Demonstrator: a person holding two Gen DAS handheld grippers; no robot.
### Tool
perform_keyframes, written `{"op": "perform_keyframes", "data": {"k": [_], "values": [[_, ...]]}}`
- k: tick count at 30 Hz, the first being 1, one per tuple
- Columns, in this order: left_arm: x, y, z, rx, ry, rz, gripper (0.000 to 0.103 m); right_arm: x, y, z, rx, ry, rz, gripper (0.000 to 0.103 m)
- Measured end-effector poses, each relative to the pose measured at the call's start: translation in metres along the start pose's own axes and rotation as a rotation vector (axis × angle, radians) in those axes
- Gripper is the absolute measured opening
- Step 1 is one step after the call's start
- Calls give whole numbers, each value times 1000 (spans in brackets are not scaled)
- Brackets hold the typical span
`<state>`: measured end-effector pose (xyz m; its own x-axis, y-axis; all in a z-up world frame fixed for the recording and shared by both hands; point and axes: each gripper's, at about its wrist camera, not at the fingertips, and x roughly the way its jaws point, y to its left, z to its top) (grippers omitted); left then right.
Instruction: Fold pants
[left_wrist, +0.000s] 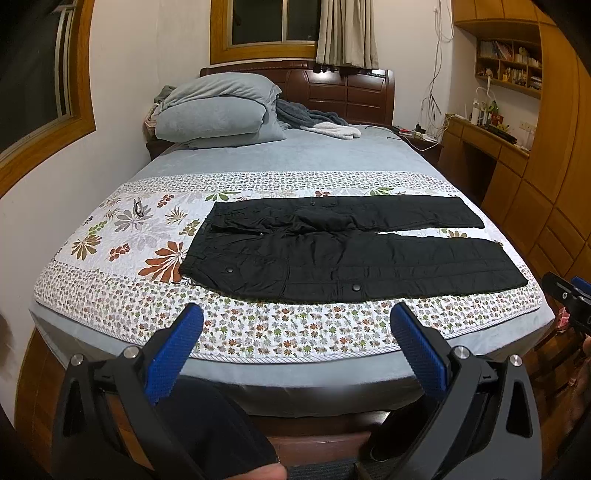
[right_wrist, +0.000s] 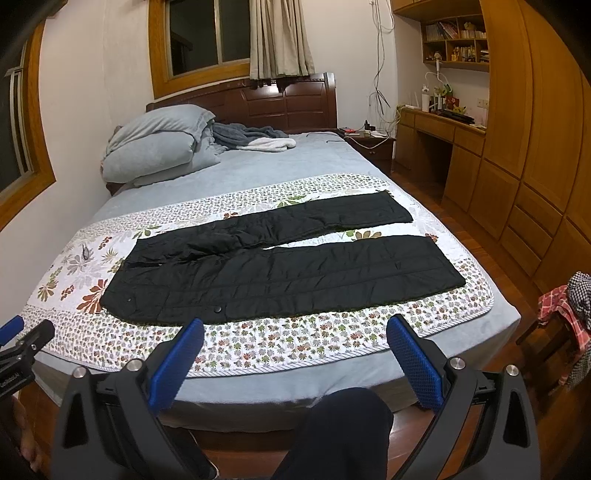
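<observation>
- Bedroom scene: a bed (left_wrist: 295, 155) in grey sheeting, with a floral quilt (left_wrist: 258, 332) across its near end, giving a flat surface for folding.
- Black pants (left_wrist: 343, 251) lie spread flat on the quilt, waistband left, both legs running right and slightly parted, unfolded.
- Left gripper (left_wrist: 297, 347) and right gripper (right_wrist: 295, 350) hover short of the bed's near edge, jaws spread wide, holding nothing, apparently ready to reach in.

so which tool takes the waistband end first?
Left, probably. The waistband lies on the left of the pants, nearer the left tool; the right tool faces the leg ends. Both are open, short of the bed.
</observation>
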<state>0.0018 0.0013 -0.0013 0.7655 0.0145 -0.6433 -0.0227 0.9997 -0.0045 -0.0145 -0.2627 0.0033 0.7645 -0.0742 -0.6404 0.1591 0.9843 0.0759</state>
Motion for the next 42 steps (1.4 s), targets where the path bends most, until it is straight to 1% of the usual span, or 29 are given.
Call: {"op": "perform_keyframes", "data": {"k": [42], "values": [[0, 0, -1, 5, -4, 8, 101, 0, -2, 1, -10, -3, 0, 100]]}}
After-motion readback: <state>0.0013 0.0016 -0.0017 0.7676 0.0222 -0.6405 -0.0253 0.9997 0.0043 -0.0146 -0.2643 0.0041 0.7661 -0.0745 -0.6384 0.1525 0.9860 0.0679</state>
